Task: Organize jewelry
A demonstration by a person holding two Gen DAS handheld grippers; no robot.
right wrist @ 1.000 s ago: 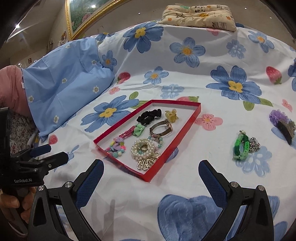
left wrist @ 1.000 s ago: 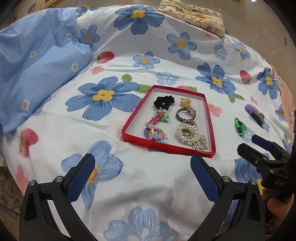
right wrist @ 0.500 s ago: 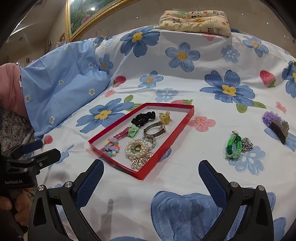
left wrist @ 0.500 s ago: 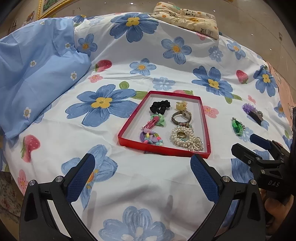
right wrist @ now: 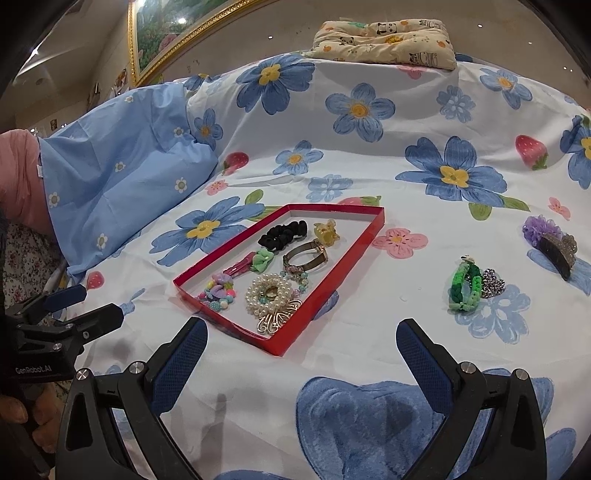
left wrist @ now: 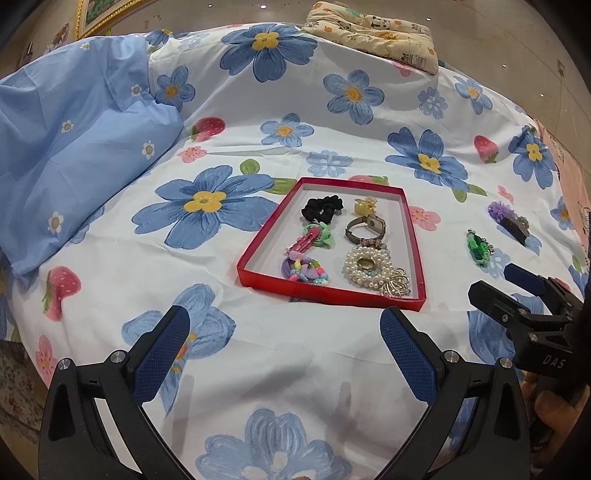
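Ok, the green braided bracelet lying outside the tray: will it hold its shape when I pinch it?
Probably not: the green braided bracelet looks like soft woven bands, so it should flop and sag. It likely weighs little. The silver charm seems attached and may dangle or snag on the bedsheet.

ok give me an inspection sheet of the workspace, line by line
surface: floral bedsheet, wrinkled.
job's things: red tray holds black scrunchie, yellow claw clip, watch, pearl bracelet, beaded bracelets, hair clips. Outside the tray, to its right: green bracelet touching a silver piece, purple-flower hair claw.
clutter: blue pillow, patterned cushion.
grippers: left gripper and right gripper open, empty, short of the tray.
cables: nothing seen.
surroundings: gold-framed picture.
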